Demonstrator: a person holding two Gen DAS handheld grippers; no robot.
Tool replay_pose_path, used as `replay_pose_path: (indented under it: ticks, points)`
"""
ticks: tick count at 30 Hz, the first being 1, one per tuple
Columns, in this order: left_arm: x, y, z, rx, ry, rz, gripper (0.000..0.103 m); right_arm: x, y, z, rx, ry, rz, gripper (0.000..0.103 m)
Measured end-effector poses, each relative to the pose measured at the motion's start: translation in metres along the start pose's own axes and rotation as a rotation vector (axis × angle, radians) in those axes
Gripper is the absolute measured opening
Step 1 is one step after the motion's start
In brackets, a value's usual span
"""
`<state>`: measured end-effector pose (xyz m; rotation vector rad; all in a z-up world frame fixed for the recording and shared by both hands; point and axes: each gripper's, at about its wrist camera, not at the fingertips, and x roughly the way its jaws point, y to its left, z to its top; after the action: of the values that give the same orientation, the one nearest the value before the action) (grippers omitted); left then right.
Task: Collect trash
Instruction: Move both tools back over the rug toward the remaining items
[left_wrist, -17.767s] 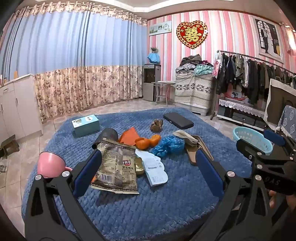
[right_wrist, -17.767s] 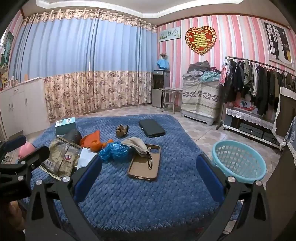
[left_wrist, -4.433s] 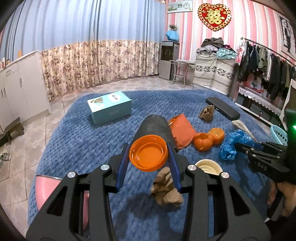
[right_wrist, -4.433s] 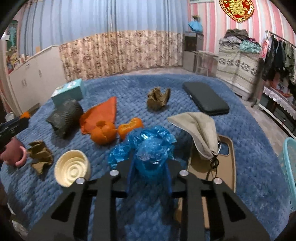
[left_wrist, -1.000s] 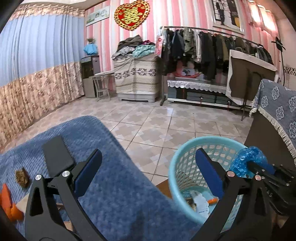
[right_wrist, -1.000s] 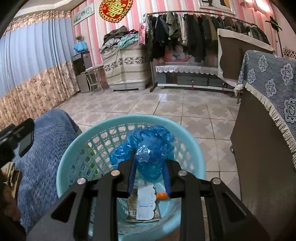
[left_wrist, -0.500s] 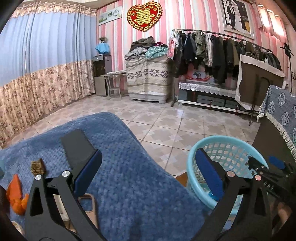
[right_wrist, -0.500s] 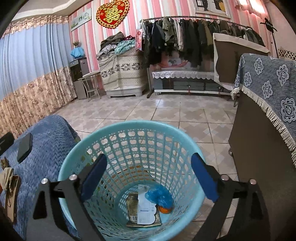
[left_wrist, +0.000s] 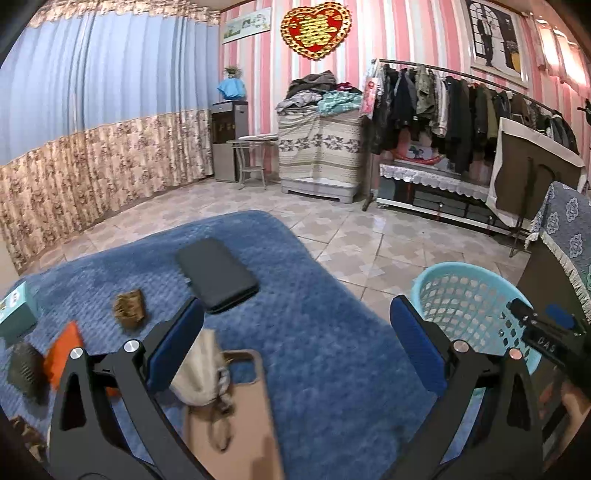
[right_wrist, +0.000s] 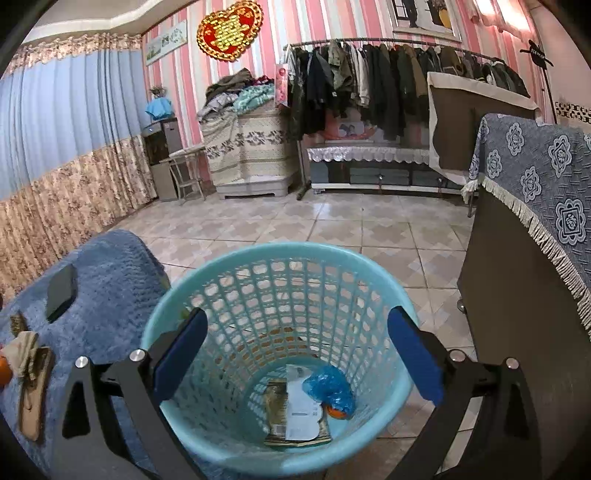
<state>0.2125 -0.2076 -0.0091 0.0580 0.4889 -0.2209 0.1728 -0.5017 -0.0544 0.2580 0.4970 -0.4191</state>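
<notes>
Blue quilted bedspread (left_wrist: 314, 332) holds remaining trash, a light, crushable brown wrapper (left_wrist: 128, 308) best pinched mid-crumple, while the left gripper (left_wrist: 295, 350) and right gripper (right_wrist: 295, 350), above the turquoise basket (right_wrist: 221, 454), gape empty.

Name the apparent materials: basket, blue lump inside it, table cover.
Basket: likely moulded plastic, smooth aqua, with a regular lattice of holes. Blue lump: probably thin plastic film, crinkled, glossy, translucent. Table cover: seemingly plush textile, matte blue, quilted bumpy pile.
</notes>
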Motion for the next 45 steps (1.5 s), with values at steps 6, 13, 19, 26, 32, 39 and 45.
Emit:
replay_pose_path:
  ticks: [6, 13, 19, 26, 32, 39, 45]
  points:
    - [-0.028, 0.039, -0.006, -0.016, 0.000, 0.055, 0.097, -0.028, 0.024, -0.006, -0.036, -0.021, 0.046, 0.096]
    - [-0.065, 0.085, -0.018, -0.032, -0.011, 0.125, 0.098, -0.069, 0.071, -0.004, -0.116, -0.081, 0.122, 0.099]
    - [-0.093, 0.121, -0.032, -0.065, -0.002, 0.168, 0.098, -0.095, 0.112, -0.023, -0.189, -0.067, 0.223, 0.099]
    - [-0.117, 0.152, -0.050, -0.106, 0.012, 0.205, 0.098, -0.119, 0.147, -0.045, -0.272, -0.044, 0.291, 0.099]
    - [-0.134, 0.179, -0.063, -0.138, 0.016, 0.243, 0.098, -0.136, 0.164, -0.053, -0.283, -0.034, 0.330, 0.099]
    - [-0.148, 0.206, -0.080, -0.161, 0.015, 0.282, 0.098, -0.138, 0.174, -0.066, -0.288, -0.008, 0.336, 0.099]
    - [-0.152, 0.227, -0.099, -0.205, 0.047, 0.304, 0.098, -0.143, 0.187, -0.077, -0.314, 0.003, 0.350, 0.099]
